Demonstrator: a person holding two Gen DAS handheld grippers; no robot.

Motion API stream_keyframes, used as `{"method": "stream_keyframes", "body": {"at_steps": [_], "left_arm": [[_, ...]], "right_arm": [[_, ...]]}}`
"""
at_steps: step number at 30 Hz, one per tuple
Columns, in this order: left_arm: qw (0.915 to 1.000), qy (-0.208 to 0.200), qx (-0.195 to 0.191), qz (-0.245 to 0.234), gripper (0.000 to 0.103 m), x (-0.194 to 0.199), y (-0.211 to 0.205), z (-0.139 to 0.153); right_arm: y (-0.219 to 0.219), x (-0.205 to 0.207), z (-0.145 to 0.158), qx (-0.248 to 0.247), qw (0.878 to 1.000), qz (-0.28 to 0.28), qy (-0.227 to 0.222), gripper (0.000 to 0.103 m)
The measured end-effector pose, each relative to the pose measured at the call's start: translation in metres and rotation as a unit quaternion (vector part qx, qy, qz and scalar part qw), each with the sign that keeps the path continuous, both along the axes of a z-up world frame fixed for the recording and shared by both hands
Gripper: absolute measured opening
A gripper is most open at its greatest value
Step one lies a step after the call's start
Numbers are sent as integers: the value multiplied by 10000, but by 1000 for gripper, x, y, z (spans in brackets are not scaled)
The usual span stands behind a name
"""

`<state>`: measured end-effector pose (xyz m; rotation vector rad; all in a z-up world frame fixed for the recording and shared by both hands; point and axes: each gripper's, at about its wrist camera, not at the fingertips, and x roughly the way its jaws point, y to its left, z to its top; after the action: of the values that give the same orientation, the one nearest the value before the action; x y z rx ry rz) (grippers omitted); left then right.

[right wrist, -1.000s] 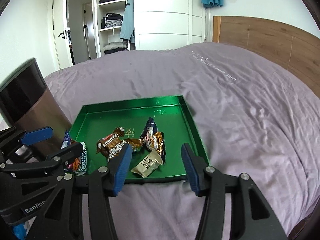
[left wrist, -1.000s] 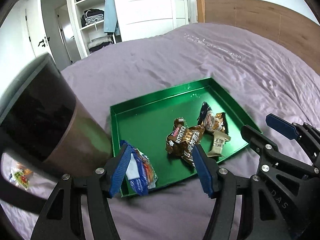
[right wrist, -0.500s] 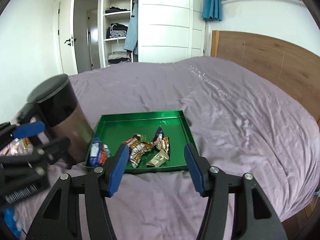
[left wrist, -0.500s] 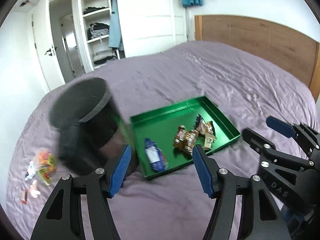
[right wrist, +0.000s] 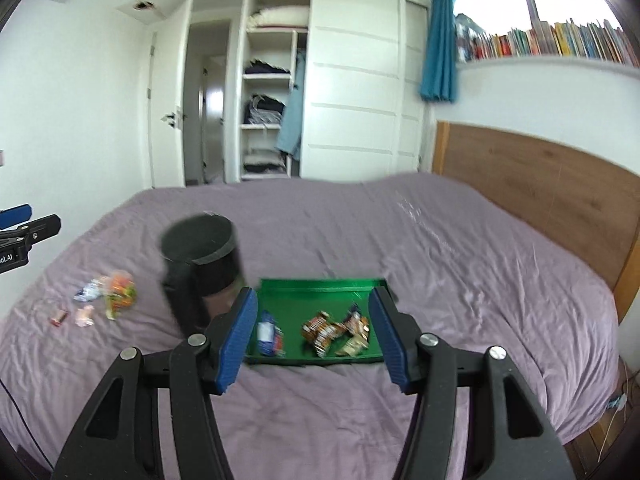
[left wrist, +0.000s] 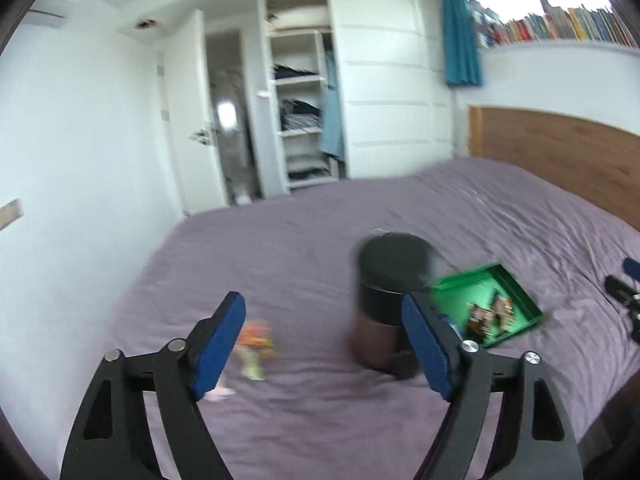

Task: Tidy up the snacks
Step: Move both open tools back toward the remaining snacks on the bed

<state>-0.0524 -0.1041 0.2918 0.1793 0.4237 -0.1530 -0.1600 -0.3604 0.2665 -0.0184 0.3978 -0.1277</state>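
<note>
A green tray (right wrist: 320, 286) lies on the purple bed and holds a blue-white packet (right wrist: 269, 334) and several brown snack packs (right wrist: 323, 330). It also shows in the left wrist view (left wrist: 520, 290). Loose snacks, among them an orange bag (right wrist: 119, 289), lie on the bed to the left; the orange bag shows blurred in the left wrist view (left wrist: 256, 336). My left gripper (left wrist: 326, 350) is open and empty, high above the bed. My right gripper (right wrist: 314, 340) is open and empty, above the tray's near edge.
A dark round bin (right wrist: 202, 256) stands on the bed left of the tray; it also shows in the left wrist view (left wrist: 390, 280). A wooden headboard (right wrist: 540, 200) is on the right. A white wall, a door and an open wardrobe (right wrist: 272, 100) are behind.
Both grippers have pulled back and up from the tray. The left one has swung left toward the loose snacks. The blue-white packet now lies in the tray.
</note>
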Motion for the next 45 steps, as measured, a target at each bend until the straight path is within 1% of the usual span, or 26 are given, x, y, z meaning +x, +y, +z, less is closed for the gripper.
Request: {"method": "stream_keyframes", "body": {"at_steps": [3,5,8,9,10,11,14,16,19,22,24,28,32,35,36,39,41,45], "left_arm": [[9990,-273,87,352,77,-20,55,12],[9973,-389,113,605,77,-30,91,17],[9921,-538,163,1121,78,-41,152,23],[9906,-565,174,1236,80,-42,162,22],[9880,-608,186,1411,84,-44,181,22],[9857,-631,206,1548,86,-44,195,20],[9802,-596,269,1868,86,-39,228,8],[9781,-470,240,2013,86,-29,244,-7],[9769,-171,122,2127,86,-4,257,-37],[9761,291,38,2154,86,28,265,-81],[9752,552,57,2142,86,45,263,-110],[9739,1113,141,1971,86,88,254,-174],[9705,1531,204,1853,86,125,251,-224],[9678,1707,208,1837,86,152,249,-251],[9686,1738,155,1772,86,157,250,-258],[9645,1892,55,1844,86,172,256,-279],[9624,1957,-24,1884,86,175,263,-287],[9602,2118,-94,1817,86,184,269,-304]], "right_arm": [[36,-11,15,-95,9995,264,-175,103],[65,-15,25,-102,9980,541,-307,103],[102,-12,32,-82,9949,923,-407,103],[117,-8,33,-107,9934,1060,-430,103],[131,-5,32,-129,9918,1189,-441,103],[138,-2,32,-132,9909,1267,-439,103],[170,18,21,-63,9868,1583,-352,103],[184,35,10,15,9848,1715,-256,103],[204,63,-13,65,9831,1829,-44,103],[224,95,-40,128,9795,2000,207,103],[238,115,-58,170,9777,2067,333,103],[256,152,-96,361,9737,2176,568,103],[272,190,-134,483,9705,2212,831,103],[284,209,-160,579,9667,2298,965,103],[288,213,-169,627,9637,2382,1028,103],[304,221,-189,688,9545,2640,1206,103],[319,225,-201,746,9455,2891,1296,103],[348,240,-220,792,9332,3173,1487,103]]}}
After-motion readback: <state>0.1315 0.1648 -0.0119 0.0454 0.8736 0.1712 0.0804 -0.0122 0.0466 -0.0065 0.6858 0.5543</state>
